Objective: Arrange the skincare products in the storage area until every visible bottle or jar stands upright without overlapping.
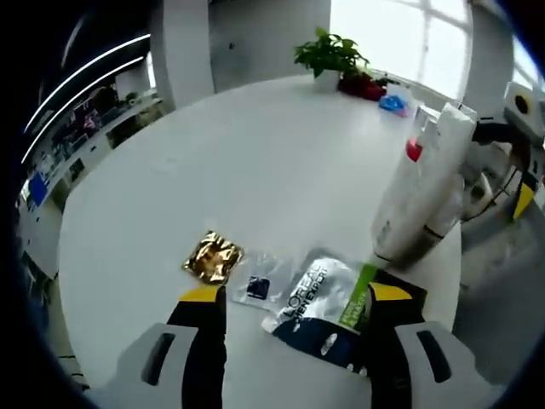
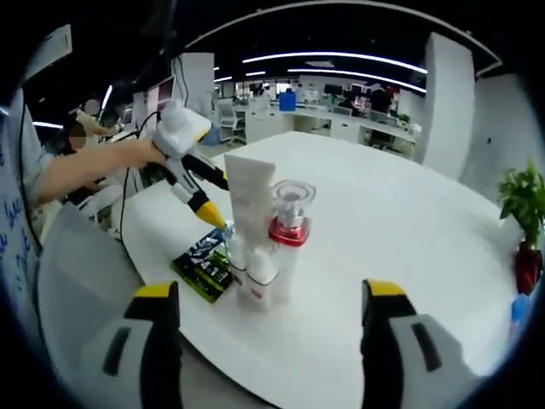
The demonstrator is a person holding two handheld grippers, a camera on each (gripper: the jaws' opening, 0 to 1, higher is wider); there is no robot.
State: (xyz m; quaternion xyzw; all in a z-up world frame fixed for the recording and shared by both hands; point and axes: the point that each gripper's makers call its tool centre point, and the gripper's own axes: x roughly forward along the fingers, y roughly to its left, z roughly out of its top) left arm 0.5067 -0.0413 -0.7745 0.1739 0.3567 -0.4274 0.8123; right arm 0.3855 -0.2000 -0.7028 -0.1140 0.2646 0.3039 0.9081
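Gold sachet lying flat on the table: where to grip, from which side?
Pinch an edge of the gold sachet from above, probably the corner facing the open left gripper. It lies flat and thin on the table, so no body to clamp; its far sides are bare, while a clear sachet sits just beside it.

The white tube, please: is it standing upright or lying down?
Upright: the white tube stands on its cap end on the table, beside the red-collared bottle.
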